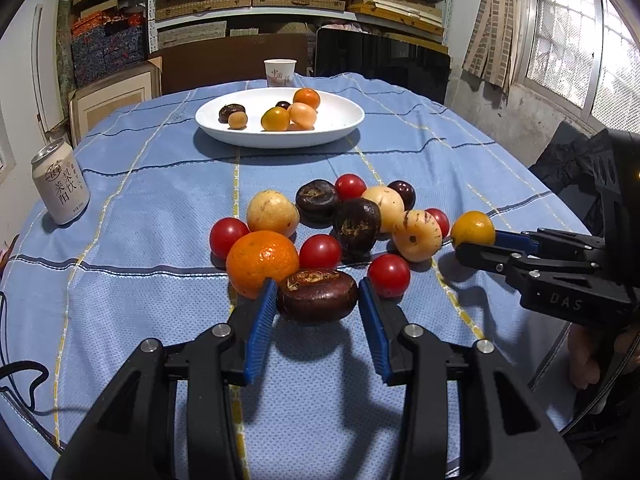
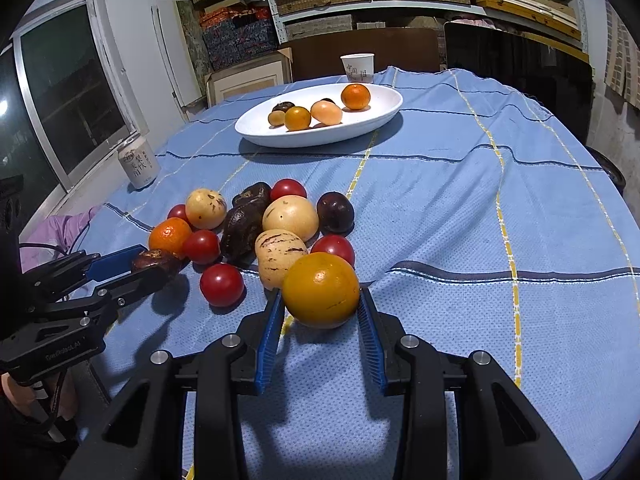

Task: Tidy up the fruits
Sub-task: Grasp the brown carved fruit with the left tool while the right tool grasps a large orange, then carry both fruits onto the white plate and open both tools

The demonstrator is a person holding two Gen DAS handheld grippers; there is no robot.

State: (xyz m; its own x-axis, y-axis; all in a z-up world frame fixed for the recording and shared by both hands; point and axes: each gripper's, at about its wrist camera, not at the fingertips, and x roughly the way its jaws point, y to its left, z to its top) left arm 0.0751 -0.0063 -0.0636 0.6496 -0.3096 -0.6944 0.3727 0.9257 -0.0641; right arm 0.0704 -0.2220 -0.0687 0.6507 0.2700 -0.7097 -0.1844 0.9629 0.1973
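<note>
Two grippers work at the near edge of the fruit pile, and we describe them left to right. Far left on the blue cloth stands a can, well apart from the pile.

The left gripper points forward and level, low over the cloth, its blue pads spread to either side of a dark brown chestnut. In the left wrist view the left pad touches the fruit while a narrow gap shows at the right pad. In the right wrist view the chestnut sits between the fingertips with its shadow on the cloth below, so we read it as gripped and lifted slightly. An orange lies just beside the left pad and a red tomato just beside the right pad.

The right gripper also points forward and low. Its pads press both sides of a yellow fruit, clamped. In the left wrist view this gripper enters from the right, roughly horizontal, with the yellow fruit at its tip, at the right end of the pile.

Beyond the pile, a white plate holds six fruits; a paper cup stands behind it.
</note>
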